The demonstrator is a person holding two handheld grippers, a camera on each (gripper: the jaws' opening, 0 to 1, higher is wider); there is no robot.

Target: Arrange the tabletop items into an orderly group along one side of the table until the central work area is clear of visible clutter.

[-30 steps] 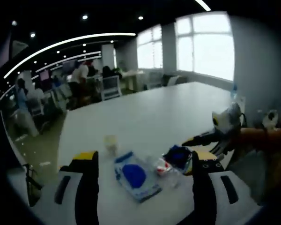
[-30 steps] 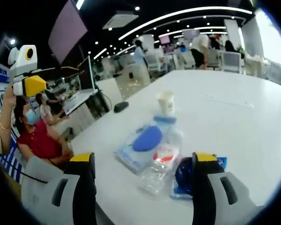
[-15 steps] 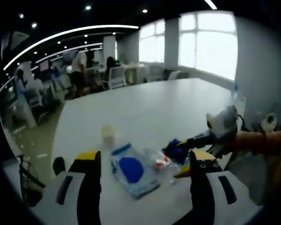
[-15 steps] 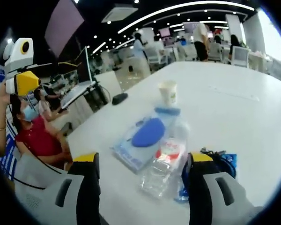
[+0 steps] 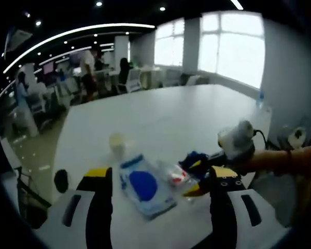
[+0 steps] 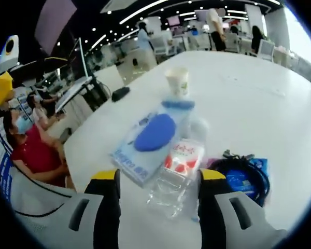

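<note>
White, smooth worktop [image 6: 259, 98], long and matte. Lower centre of the right gripper view: flat soft pack of tissues [image 6: 147, 140], pale blue film with a dark blue oval; just beside it, right, a clear crinkled plastic bottle [image 6: 177, 168] lying on its side, red-and-white label; further right a coiled black cable on a blue packet [image 6: 243, 176]. Small paper cup [image 6: 177, 80] upright beyond the pack, apart from it. Right gripper [image 6: 158, 179] jaws spread wide, straddling the bottle's near end, holding nothing. In the left gripper view, left gripper [image 5: 155, 176] jaws wide, empty, above the tissues [image 5: 141, 184]; right gripper [image 5: 197, 176] enters from the right at the blue packet [image 5: 194, 160].
</note>
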